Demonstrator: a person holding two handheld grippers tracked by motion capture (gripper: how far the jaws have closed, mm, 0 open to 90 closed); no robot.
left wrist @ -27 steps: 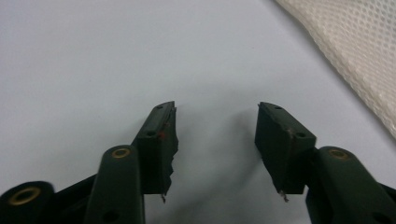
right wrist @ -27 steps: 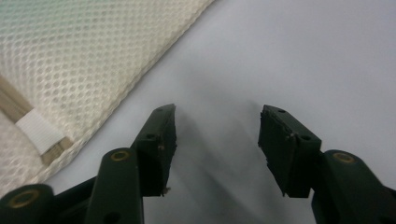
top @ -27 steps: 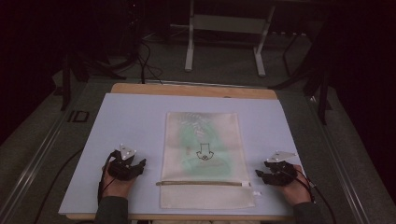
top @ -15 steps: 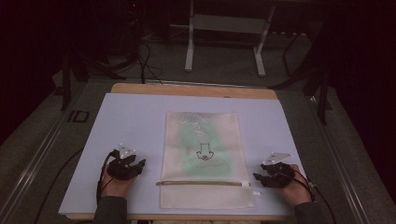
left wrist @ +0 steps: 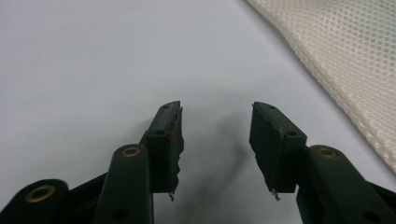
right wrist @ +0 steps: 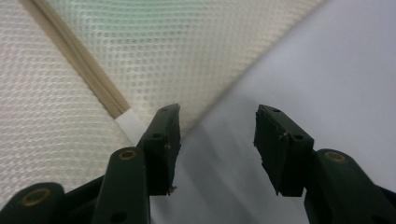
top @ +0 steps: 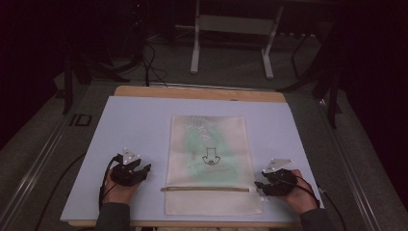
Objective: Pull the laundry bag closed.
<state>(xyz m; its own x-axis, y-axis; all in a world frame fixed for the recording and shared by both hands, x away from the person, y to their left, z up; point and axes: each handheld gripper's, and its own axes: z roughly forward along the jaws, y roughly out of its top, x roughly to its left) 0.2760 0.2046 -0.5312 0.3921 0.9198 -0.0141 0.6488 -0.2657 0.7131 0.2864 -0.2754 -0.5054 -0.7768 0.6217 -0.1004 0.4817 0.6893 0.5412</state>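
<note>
A cream mesh pouch (top: 209,159) with a tan zipper strip (top: 207,189) lies flat in the middle of the pale blue mat (top: 139,125); something green with a dark outline shows through the mesh. My left gripper (top: 144,168) rests open on the mat, left of the pouch and apart from it. In the left gripper view (left wrist: 215,112) the pouch's edge (left wrist: 345,65) runs off to the right. My right gripper (top: 259,184) stands open at the pouch's right edge, by the zipper's white end (right wrist: 133,125). In the right gripper view (right wrist: 217,114) its jaws straddle that edge, holding nothing.
The mat lies on a wooden board (top: 202,93) over grey floor. A white metal stand (top: 231,29) and cables sit beyond the far edge. A dark "ID" mark (top: 79,120) is at the left. Bare mat surrounds the pouch on both sides.
My right gripper has slid a little left, up to the pouch's right edge near the zipper end. The left gripper and the pouch have stayed put.
</note>
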